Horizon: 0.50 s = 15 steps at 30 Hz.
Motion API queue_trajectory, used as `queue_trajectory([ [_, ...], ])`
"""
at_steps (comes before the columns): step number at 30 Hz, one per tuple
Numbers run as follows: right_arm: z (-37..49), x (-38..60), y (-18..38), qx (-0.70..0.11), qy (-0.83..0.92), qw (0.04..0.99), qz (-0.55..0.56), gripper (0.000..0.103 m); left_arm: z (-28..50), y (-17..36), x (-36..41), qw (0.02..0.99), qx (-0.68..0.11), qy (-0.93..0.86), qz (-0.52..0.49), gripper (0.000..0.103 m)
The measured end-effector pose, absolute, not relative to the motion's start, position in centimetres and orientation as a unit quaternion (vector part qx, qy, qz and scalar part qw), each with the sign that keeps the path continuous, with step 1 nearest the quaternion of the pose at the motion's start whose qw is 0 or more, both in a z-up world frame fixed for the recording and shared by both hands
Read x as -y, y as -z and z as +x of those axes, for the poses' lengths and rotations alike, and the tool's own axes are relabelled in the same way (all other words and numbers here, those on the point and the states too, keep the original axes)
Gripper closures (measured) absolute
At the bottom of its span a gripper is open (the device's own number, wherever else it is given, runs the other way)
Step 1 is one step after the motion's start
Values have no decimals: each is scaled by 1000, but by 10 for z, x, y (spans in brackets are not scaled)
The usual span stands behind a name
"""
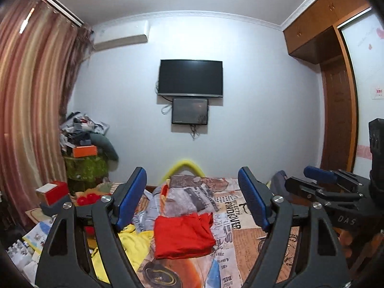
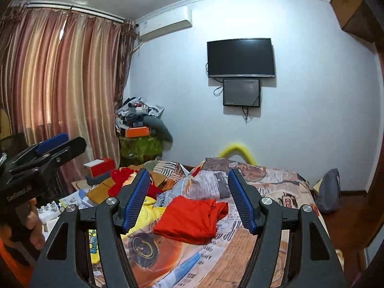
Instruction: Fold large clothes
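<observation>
Hovering spread and empty, both the left hand-held gripper [image 1: 192, 199] and right hand-held gripper [image 2: 189, 199] risk pinching only the red shirt's [image 1: 183, 235] top layer, undoing its fold.

Folded garment [image 1: 183, 235] lying flat on the bed [image 1: 252, 240], a loose shirt [image 1: 134, 242] just to its left and a crumpled quilt [image 1: 182, 196] behind. Television [image 1: 190, 77] on the far wall, smaller screen [image 1: 190, 111] directly beneath. Cluttered pile [image 1: 84, 139] in the left corner beside the curtain [image 1: 31, 96]. Wardrobe [image 1: 336, 72] at right.
</observation>
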State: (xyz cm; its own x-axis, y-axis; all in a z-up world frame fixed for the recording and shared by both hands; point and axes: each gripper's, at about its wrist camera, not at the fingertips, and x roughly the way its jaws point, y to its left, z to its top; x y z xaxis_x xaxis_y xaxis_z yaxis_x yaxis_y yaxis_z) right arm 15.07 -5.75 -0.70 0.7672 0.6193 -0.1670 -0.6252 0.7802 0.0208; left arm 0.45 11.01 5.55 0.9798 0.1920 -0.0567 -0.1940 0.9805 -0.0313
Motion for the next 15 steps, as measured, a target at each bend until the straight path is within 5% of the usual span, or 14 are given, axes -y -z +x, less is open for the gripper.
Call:
queue_trajectory([
  [5,152,55,18,-87,-316,945,-19,17,-7,-37,-100,991,-41,-126,2,4],
  [15,156,58,27,-112,-284,952,-10,7,-1,-20,-103,990,-76,-111,-34,2],
])
